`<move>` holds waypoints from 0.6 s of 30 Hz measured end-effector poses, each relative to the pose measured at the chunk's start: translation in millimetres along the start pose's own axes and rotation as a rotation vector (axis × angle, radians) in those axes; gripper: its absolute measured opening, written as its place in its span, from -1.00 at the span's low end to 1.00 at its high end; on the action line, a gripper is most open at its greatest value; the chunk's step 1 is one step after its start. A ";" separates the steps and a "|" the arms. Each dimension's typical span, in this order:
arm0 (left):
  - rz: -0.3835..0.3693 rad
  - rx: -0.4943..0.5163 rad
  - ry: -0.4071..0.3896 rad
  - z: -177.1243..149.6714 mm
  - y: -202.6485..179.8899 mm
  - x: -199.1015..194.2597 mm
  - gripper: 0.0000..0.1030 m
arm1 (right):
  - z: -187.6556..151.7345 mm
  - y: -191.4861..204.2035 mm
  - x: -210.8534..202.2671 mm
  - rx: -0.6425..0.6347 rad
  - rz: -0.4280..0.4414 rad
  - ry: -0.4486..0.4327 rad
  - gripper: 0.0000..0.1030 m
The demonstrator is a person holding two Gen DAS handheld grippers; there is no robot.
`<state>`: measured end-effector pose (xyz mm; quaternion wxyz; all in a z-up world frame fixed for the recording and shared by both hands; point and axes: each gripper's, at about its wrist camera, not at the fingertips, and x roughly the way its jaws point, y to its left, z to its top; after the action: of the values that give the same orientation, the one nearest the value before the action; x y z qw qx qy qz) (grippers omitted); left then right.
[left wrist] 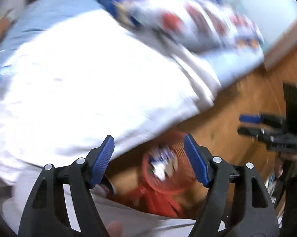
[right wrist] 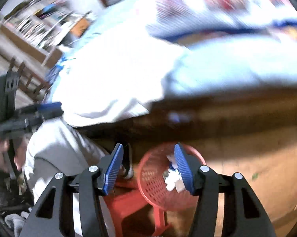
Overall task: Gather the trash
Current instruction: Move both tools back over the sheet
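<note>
One red basket [right wrist: 158, 185], trash [right wrist: 173, 179] inside; two grippers empty

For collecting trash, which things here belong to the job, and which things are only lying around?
Belongs to the job:
- red basket
- crumpled trash inside it
- left gripper, open, empty
- right gripper, open, empty

Only lying around:
- white bedding
- patterned blanket
- bookshelf
- wooden floor
</note>
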<state>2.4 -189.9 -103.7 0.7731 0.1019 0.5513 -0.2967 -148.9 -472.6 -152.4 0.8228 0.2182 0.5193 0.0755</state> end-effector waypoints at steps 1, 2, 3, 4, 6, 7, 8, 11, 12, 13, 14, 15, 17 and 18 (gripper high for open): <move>0.021 -0.040 -0.046 5.0 25.5 -16.6 0.47 | 11.8 13.2 0.6 -0.031 0.012 -0.007 0.10; 0.047 -0.080 -0.087 8.5 51.0 -31.0 0.50 | 27.3 30.1 3.1 -0.067 0.033 -0.015 0.10; 0.070 -0.115 -0.118 11.1 72.9 -41.9 0.51 | 39.7 43.4 5.7 -0.092 0.050 -0.023 0.11; 0.102 -0.158 -0.152 13.3 100.5 -53.2 0.52 | 58.1 62.3 12.7 -0.124 0.082 -0.031 0.11; 0.162 -0.250 -0.215 15.4 159.4 -67.0 0.54 | 81.5 85.2 20.9 -0.163 0.125 -0.040 0.11; 0.182 -0.280 -0.228 13.8 178.5 -67.3 0.54 | 94.6 97.8 26.5 -0.184 0.145 -0.044 0.14; 0.202 -0.318 -0.239 14.8 204.6 -67.3 0.54 | 113.5 113.5 35.7 -0.213 0.169 -0.046 0.19; 0.237 -0.404 -0.263 22.7 269.1 -53.5 0.54 | 156.8 149.4 67.4 -0.270 0.194 -0.054 0.32; 0.247 -0.420 -0.267 27.1 284.2 -47.2 0.54 | 168.3 159.7 77.4 -0.284 0.203 -0.054 0.32; 0.259 -0.445 -0.271 32.5 306.7 -38.5 0.54 | 187.7 173.9 93.1 -0.305 0.210 -0.054 0.32; 0.255 -0.463 -0.282 37.3 318.3 -33.1 0.54 | 195.4 184.4 107.0 -0.314 0.214 -0.058 0.32; 0.241 -0.484 -0.293 41.7 330.3 -32.6 0.54 | 209.2 195.9 118.8 -0.323 0.222 -0.059 0.32; 0.192 -0.531 -0.322 53.1 359.3 -22.6 0.54 | 239.6 221.3 145.5 -0.353 0.228 -0.062 0.32; 0.175 -0.539 -0.334 57.2 367.0 -18.3 0.54 | 255.0 231.3 156.5 -0.368 0.227 -0.066 0.32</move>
<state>253.4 83.4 -128.0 0.8746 -0.1095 0.4646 -0.0854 171.4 -282.6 -86.6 0.8517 0.1236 0.4415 0.2540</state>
